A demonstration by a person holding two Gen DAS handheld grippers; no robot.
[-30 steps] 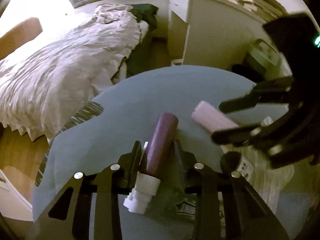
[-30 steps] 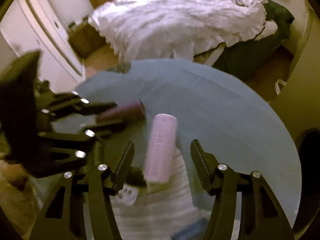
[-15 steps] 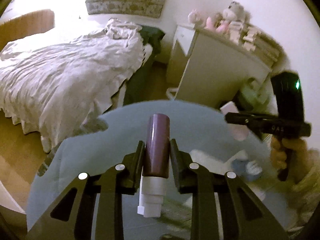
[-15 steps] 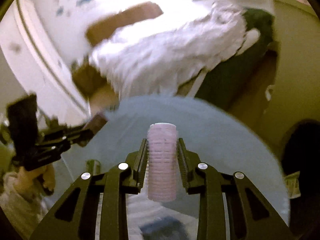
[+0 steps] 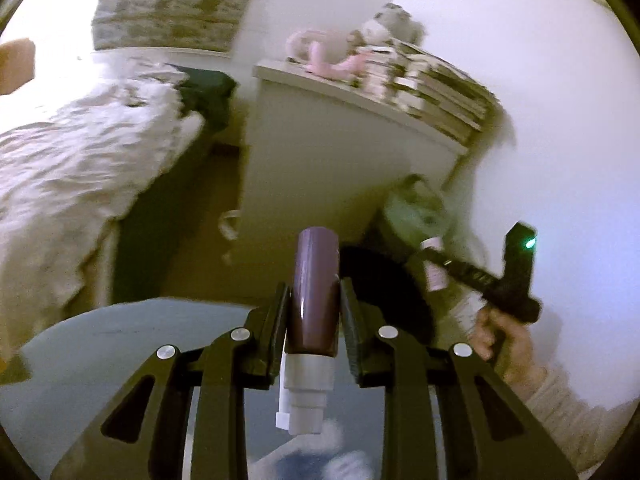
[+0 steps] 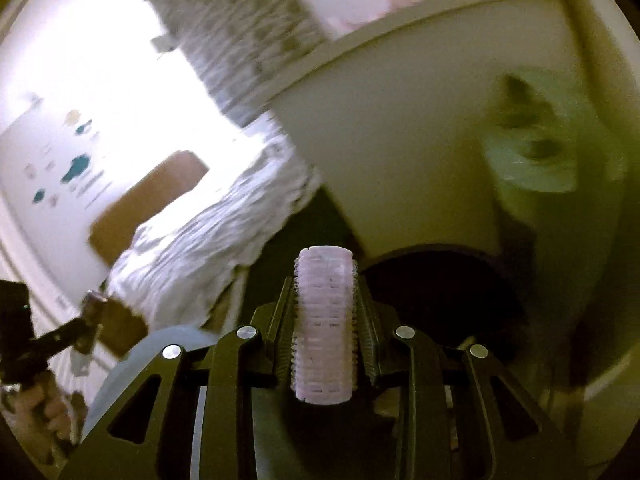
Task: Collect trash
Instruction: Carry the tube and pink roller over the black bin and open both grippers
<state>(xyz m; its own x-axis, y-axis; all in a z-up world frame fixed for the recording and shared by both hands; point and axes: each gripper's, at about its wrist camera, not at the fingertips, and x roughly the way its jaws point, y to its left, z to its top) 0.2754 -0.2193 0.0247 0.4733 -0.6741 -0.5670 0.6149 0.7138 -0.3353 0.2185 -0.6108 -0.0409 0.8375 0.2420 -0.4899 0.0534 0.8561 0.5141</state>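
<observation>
Left gripper [image 5: 314,300] is clamped on a dark purple tube [image 5: 316,292], white cap end pointing back toward the camera, held up past the far edge of the round blue table [image 5: 100,344]. Right gripper [image 6: 325,312] pinches a pink hair roller [image 6: 325,324], lengthwise between the pads, near the black bin [image 6: 448,292] by the white dresser [image 5: 320,168]. Bed [image 5: 80,152] sits off to the left.
</observation>
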